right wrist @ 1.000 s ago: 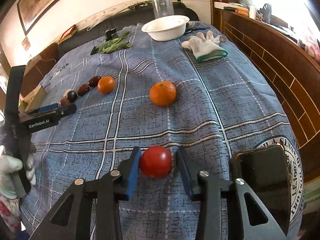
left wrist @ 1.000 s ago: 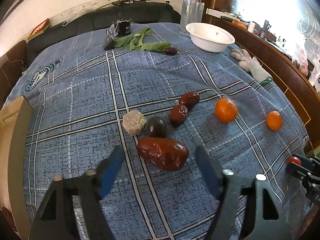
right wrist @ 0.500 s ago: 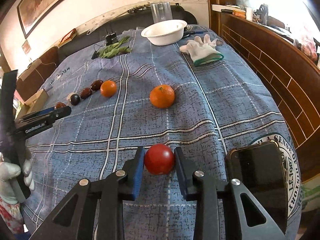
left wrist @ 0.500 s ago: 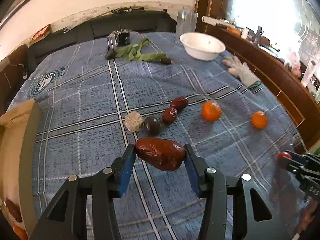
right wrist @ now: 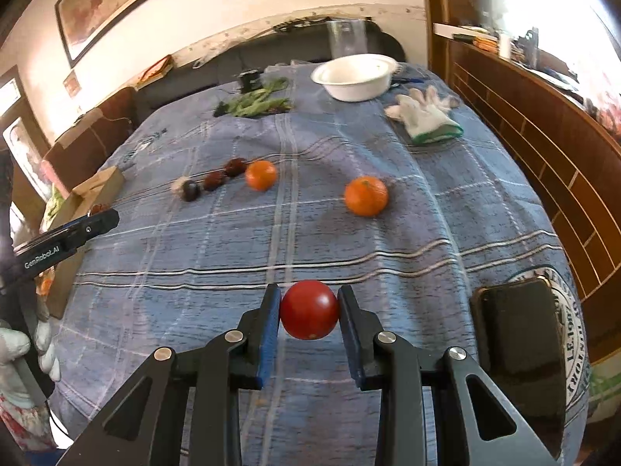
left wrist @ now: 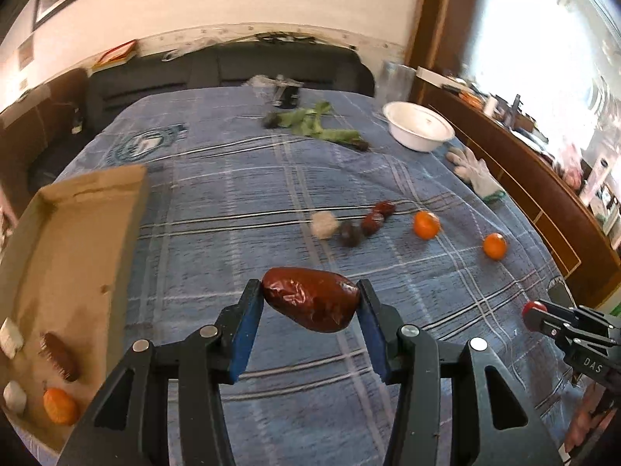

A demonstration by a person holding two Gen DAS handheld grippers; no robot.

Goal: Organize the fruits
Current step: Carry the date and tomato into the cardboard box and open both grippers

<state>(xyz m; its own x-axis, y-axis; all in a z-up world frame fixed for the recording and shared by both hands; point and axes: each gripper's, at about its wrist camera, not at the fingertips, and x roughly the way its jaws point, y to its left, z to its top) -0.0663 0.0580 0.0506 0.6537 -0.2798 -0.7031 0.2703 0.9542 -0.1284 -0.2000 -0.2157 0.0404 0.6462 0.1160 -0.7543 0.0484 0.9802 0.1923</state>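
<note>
Blue plaid cloth (left wrist: 240,178) below; left gripper (left wrist: 308,320) pinches a big red date (left wrist: 310,299), right gripper (right wrist: 309,320) pinches a tomato (right wrist: 309,309)

Blue plaid bedspread (right wrist: 427,233) with 2 oranges (right wrist: 366,195).

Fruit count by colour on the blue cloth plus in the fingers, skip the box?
Orange: 2, near orange and far orange.
Dark red/brown: 3 on the cloth, dates and a darker one; 1 large date in the left gripper.
Red: 1, tomato in the right gripper.
Total: 7
</note>
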